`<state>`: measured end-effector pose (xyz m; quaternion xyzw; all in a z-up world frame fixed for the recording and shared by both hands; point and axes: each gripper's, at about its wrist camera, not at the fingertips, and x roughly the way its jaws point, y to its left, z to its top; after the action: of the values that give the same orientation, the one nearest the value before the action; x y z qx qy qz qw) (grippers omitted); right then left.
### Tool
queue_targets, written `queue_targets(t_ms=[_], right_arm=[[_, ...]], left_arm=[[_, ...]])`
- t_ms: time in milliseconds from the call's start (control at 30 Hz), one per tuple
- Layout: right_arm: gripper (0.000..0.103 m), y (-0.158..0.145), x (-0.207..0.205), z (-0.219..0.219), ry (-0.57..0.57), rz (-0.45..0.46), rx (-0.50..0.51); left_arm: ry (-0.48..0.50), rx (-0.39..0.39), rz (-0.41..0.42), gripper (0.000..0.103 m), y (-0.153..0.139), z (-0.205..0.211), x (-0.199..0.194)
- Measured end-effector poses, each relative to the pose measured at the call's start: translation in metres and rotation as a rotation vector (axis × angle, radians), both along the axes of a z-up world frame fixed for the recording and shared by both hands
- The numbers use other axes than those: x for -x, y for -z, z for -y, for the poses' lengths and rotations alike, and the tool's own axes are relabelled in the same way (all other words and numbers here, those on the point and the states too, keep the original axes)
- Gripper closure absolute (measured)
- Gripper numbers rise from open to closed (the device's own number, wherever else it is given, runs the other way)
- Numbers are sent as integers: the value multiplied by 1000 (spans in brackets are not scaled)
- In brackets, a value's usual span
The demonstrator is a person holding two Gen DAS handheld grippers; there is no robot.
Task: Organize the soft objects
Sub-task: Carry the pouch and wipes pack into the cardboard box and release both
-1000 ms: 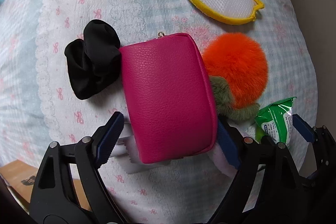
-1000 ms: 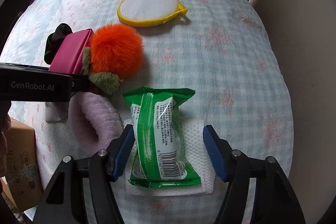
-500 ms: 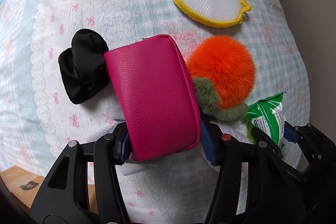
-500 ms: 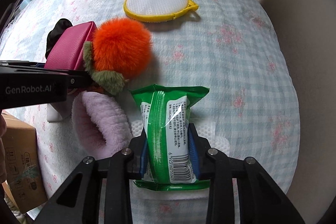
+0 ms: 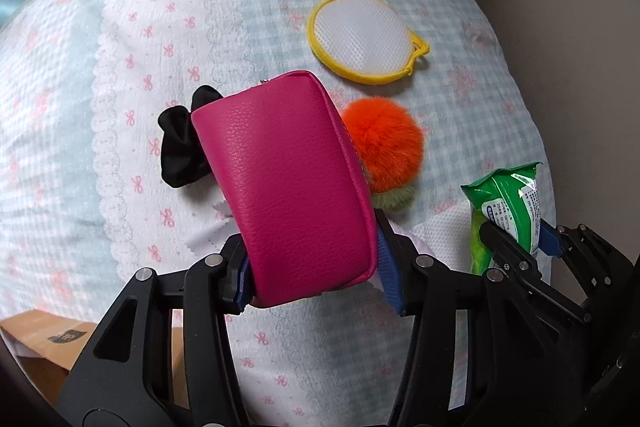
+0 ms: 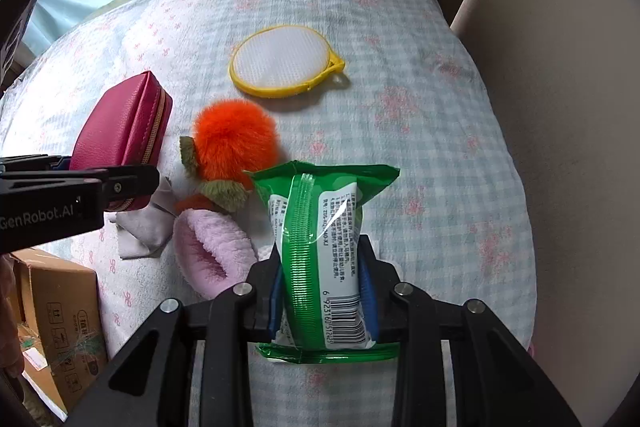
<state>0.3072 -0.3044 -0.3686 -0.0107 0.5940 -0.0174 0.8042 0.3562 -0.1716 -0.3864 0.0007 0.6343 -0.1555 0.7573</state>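
Note:
My left gripper (image 5: 316,267) is shut on a magenta zip pouch (image 5: 286,183) and holds it lifted above the patterned quilt (image 5: 120,107); the pouch also shows in the right wrist view (image 6: 120,131). My right gripper (image 6: 324,291) is shut on a green wet-wipes pack (image 6: 320,251), raised off the quilt; the pack shows in the left wrist view (image 5: 508,203). An orange fluffy plush (image 6: 236,143) with olive leaves, a pink fuzzy slipper (image 6: 212,255), a black scrunchie (image 5: 180,147) and a yellow-rimmed white mesh pad (image 6: 284,61) lie on the quilt.
A white cloth (image 6: 140,231) lies under where the pouch was, and a white textured pad (image 5: 444,231) lies by the wipes. A cardboard box (image 6: 60,307) stands off the quilt's left edge. A beige cushion (image 6: 568,107) rises on the right.
Both grippers closed from open, the left on the magenta pouch and the right on the green wipes pack. Both then lifted their objects off the quilt and drew back.

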Motion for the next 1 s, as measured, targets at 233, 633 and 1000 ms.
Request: queue_targets(t_ms=[233,633,1000], right_arm=[[74,-56,14,0,17,83,14],[74,-180,68,-47,-53,228,-19],[74,-214,108,-160,-217,258,-114]], left_arm=[[-18,44,99,57,-65,-9,28],[-144,84,267,57,-194,-97,123],[-255,9,268,57,-204,-231,201]])
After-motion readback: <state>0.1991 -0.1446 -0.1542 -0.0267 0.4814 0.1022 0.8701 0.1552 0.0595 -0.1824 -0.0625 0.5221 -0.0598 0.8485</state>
